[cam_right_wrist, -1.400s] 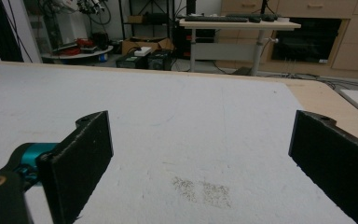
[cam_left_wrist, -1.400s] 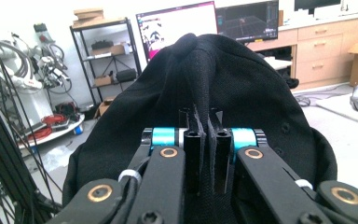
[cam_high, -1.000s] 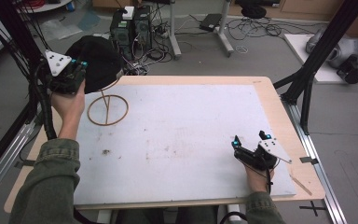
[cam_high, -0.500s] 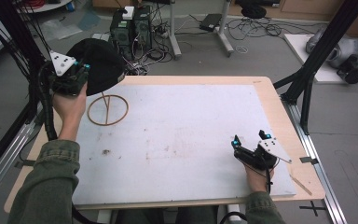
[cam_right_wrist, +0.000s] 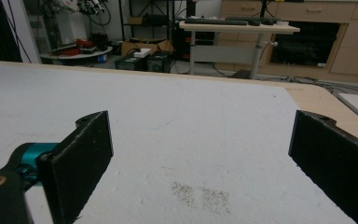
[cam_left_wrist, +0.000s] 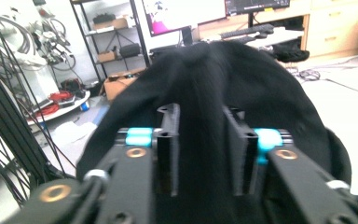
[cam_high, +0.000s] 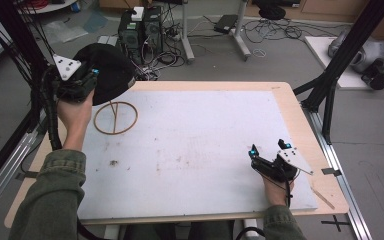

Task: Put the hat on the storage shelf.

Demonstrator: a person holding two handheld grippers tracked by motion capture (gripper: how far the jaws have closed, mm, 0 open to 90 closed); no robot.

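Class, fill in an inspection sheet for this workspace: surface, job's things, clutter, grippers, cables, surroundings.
Surface: white board on a wooden table, with small dirt specks.
Job's things: black fabric cap held up at the far left corner; wooden stand with a ring base beneath it.
Clutter: nothing seen beyond the specks.
Grippers: left gripper shut on the cap; right gripper open, low over the board.
Cables: tangle on the floor beyond the table.
Surroundings: computer towers, desks, black frame posts.
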